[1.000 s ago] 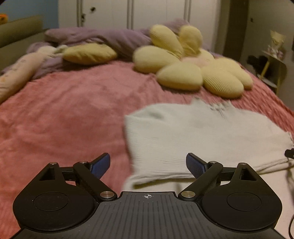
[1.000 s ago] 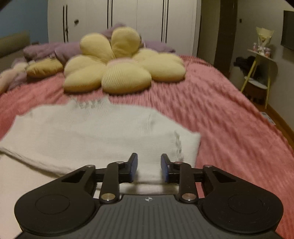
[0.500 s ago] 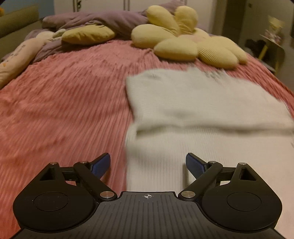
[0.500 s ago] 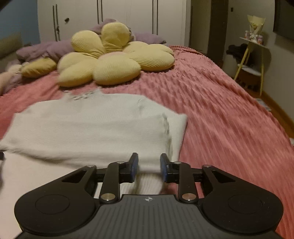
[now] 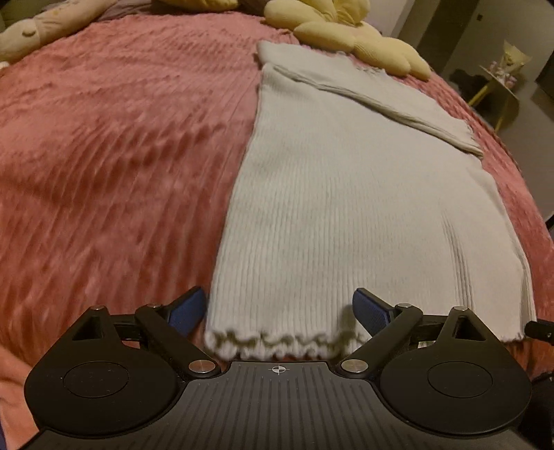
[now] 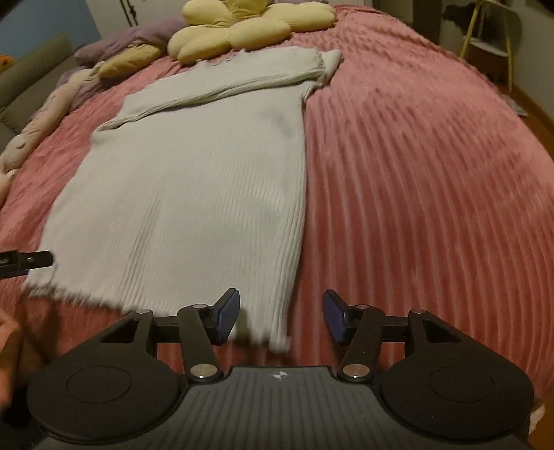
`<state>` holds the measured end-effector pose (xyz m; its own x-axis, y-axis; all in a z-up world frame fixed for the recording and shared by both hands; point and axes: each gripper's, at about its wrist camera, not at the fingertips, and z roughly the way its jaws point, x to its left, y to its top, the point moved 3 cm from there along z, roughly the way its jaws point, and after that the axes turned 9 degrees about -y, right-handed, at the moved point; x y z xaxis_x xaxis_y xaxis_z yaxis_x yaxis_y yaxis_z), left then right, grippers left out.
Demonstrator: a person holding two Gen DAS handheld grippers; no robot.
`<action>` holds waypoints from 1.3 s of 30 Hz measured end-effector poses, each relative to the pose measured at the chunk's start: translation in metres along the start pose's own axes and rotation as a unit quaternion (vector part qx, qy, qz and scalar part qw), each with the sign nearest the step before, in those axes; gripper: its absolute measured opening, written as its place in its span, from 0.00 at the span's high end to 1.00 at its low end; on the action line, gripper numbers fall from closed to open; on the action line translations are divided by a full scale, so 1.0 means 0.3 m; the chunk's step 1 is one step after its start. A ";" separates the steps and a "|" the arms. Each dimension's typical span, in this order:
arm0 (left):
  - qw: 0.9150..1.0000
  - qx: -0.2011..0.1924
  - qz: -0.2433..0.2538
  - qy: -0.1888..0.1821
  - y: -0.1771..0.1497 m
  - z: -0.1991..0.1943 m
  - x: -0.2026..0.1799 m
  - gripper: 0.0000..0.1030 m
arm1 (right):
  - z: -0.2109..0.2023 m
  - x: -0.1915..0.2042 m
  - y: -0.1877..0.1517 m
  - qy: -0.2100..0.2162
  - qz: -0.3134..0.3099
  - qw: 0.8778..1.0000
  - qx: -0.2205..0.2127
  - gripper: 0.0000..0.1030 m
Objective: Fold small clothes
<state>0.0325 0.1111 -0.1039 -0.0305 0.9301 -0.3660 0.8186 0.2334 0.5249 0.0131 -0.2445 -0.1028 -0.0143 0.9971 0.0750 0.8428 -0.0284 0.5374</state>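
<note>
A pale ribbed knit sweater lies flat on the pink bedspread, its sleeves folded across the chest at the far end. Its ruffled hem is nearest me. My left gripper is open, its jaws either side of the hem's left corner. My right gripper is open over the hem's right corner; the sweater runs away from it. The tip of the left gripper shows at the left edge of the right wrist view.
A yellow flower-shaped cushion sits just beyond the sweater's neck. Purple bedding and a long pale plush lie along the left side. A yellow-legged side table stands off the bed's right.
Both grippers pulled back from the folded sleeves to the hem and tilted downward. The right gripper's jaws opened wide. The left gripper stayed open.
</note>
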 end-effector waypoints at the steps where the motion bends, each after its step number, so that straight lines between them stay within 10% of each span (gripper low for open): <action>1: 1.000 -0.001 -0.002 -0.001 -0.001 -0.003 0.002 0.13 | -0.013 -0.002 -0.011 0.002 0.000 1.000 -0.005 0.49; 16: 0.995 0.024 -0.080 -0.046 0.016 -0.036 0.128 0.68 | 0.038 -0.032 0.012 0.052 0.055 0.997 0.003 0.90; 25: 0.992 0.054 -0.069 -0.085 0.016 -0.032 0.132 0.61 | 0.068 -0.070 0.004 0.057 0.073 0.995 0.035 0.89; 29: 0.993 0.075 -0.044 -0.080 0.027 -0.020 0.114 0.88 | 0.077 -0.066 0.012 0.062 0.065 0.995 0.045 0.89; 32: 0.988 0.081 -0.059 -0.114 0.044 -0.021 0.112 0.89 | 0.073 -0.069 0.022 0.076 0.057 0.994 0.049 0.91; 39: 0.981 0.018 -0.072 -0.180 0.177 -0.093 0.054 0.89 | 0.057 -0.111 0.101 0.177 0.143 0.972 0.054 0.93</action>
<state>0.0593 0.1465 -0.0605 0.0516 0.7255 -0.6863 0.8404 0.3397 0.4223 0.0483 -0.2772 -0.1033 0.0605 0.8627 0.5021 0.8911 -0.2733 0.3623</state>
